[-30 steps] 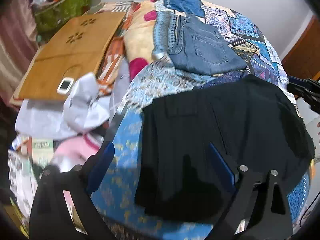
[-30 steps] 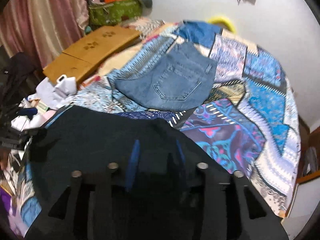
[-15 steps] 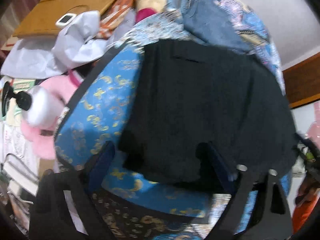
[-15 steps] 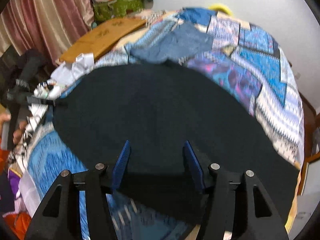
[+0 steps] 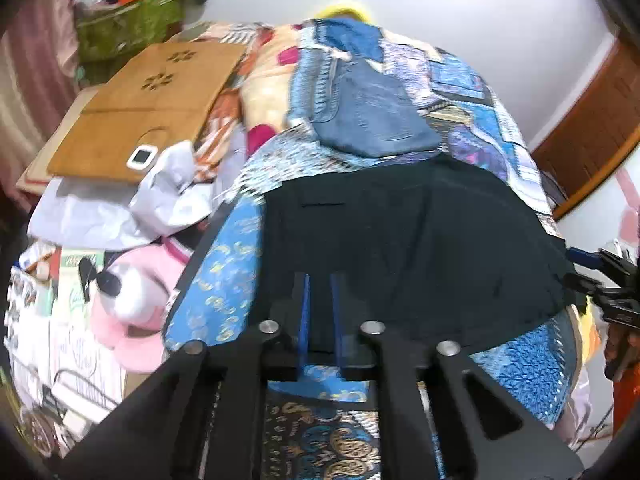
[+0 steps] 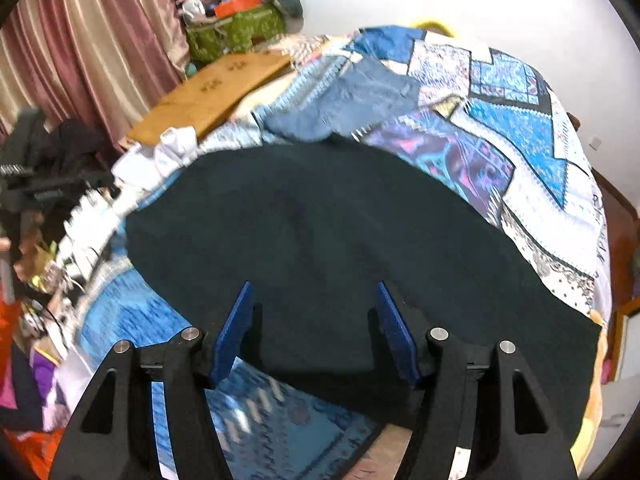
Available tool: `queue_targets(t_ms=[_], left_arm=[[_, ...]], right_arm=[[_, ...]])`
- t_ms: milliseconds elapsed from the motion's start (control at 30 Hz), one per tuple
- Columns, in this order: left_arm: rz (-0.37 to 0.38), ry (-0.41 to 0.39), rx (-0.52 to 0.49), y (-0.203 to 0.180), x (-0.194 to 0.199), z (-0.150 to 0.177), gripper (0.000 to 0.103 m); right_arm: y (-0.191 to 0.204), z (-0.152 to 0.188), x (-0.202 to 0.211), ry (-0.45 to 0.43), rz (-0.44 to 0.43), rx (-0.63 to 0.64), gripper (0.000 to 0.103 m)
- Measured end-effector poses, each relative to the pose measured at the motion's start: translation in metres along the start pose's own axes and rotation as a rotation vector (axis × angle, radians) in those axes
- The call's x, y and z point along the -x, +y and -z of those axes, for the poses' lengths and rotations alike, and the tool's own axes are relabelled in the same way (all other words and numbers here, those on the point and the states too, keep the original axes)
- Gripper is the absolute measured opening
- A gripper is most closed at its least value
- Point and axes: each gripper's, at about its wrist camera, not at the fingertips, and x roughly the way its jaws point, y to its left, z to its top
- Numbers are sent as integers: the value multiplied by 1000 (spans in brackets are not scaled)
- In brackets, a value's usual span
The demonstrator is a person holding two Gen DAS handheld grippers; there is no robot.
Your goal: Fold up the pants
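Black pants (image 5: 400, 248) lie spread flat on the patterned bedspread (image 5: 216, 280), their near edge toward me. My left gripper (image 5: 320, 312) is low over that edge near the left corner. Its jaws are closing and stand a narrow gap apart, with the black cloth between the blue pads (image 5: 304, 312). In the right wrist view the pants (image 6: 320, 232) fill the middle. There my right gripper (image 6: 316, 320) hangs over their near edge, its jaws opening and wide apart, pressing nothing. The right gripper (image 5: 576, 268) also shows at the pants' right edge in the left view.
Folded blue jeans (image 5: 372, 120) lie farther back on the bed. A wooden lap desk (image 5: 148, 108) with a small white device (image 5: 142, 157) sits at the left. White cloth (image 5: 120, 208) and a pink plush toy (image 5: 128, 300) lie below it. Curtains (image 6: 80, 60) and a green bag (image 6: 236, 32) stand behind.
The left jaws went from wide apart to nearly together, now around the pants' near edge. The right jaws widened, and the right gripper drew back from the pants' middle to their near edge.
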Motion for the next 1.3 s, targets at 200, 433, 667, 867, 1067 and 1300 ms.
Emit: queue_targets(t_ms=[200,433,667,867,1067,1300], left_arm=[[30,130,141,25,-41,21,90],[209,196,274,26,-72,21,66],[-4,55,139,9,-50,15,18],[11,2,144,13,-15,22,17],[-26,92,132,14,-57,38,20],[-118,91,56,8,-59,36,37]], right_arm=[[17,0,-13,-19,-24,2,60],[25,16,-43,54,2,31,63],[21,13,-38,77,-31,30,65],[14,-9,-26,-6,-32,-15,65],[22,-18,-42,-9,-24,-29,65],[34,9,-48,33,-46,-6,65]])
